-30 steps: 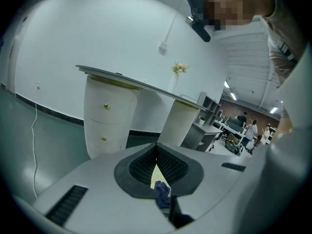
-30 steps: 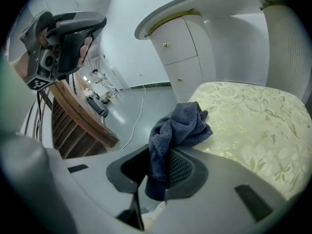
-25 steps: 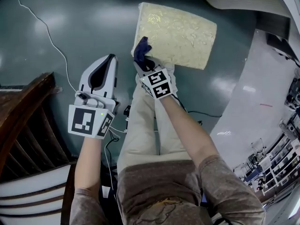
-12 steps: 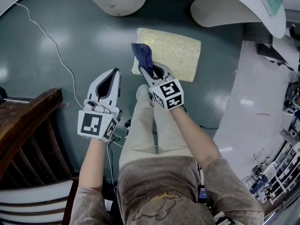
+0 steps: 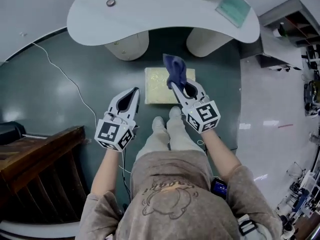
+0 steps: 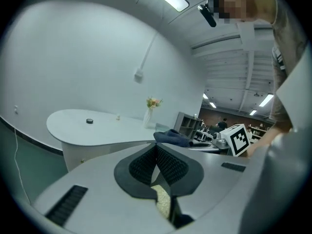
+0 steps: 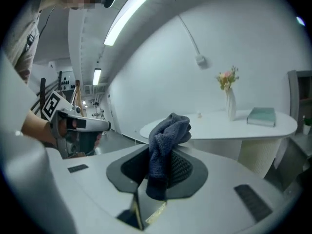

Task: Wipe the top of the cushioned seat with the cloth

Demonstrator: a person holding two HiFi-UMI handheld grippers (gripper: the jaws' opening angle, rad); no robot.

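Both arms extend forward, with the left gripper point(image 5: 134, 92) at 9 o'clock of the right gripper point(image 5: 175, 86). Left jaws are closed on nothing. Right jaws clamp the dark blue cloth point(image 5: 174, 70), bunched upward over the 3 o'clock edge of the yellow cushioned seat point(image 5: 156, 84), which stands on the dark green floor point(image 5: 60, 91) at 6 o'clock of a white table point(image 5: 150, 14)
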